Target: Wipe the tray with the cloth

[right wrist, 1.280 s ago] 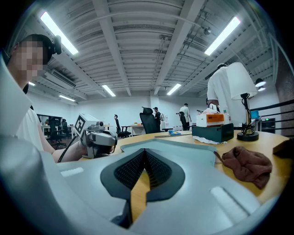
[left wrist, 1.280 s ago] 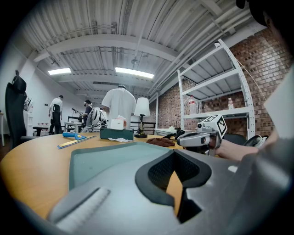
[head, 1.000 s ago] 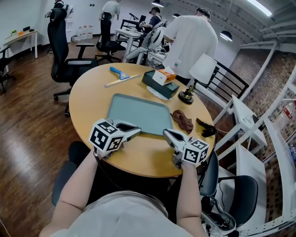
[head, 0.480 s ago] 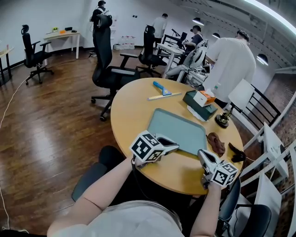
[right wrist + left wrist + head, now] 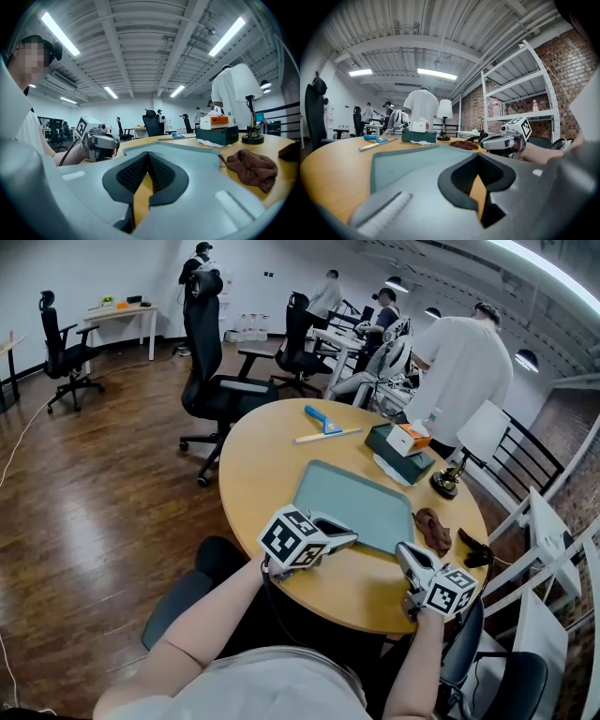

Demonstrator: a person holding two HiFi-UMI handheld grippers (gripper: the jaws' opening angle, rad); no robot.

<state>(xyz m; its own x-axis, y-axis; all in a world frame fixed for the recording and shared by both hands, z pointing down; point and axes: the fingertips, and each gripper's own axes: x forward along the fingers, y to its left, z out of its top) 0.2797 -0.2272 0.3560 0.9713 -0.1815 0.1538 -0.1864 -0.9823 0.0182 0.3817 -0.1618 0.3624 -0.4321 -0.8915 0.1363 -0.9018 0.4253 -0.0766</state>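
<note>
Neither tool has shifted noticeably: the left hand-held gripper (image 5: 349,538) and the right hand-held gripper (image 5: 404,550) rest at the near edge of the tray (image 5: 356,493), jaws closed and empty. On the counter (image 5: 262,456), the cloth (image 5: 432,529) lies just right of the tray; the right one should open wide and pinch its middle.

Tray (image 5: 361,502): near edge partly hidden behind left gripper (image 5: 349,539). Box (image 5: 410,439) print: illegibly small. Dark object (image 5: 290,152): cut off by frame edge.

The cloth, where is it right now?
In the head view, the brown cloth lies on the table, just right of the tray and slightly ahead of the right tongs.
</note>
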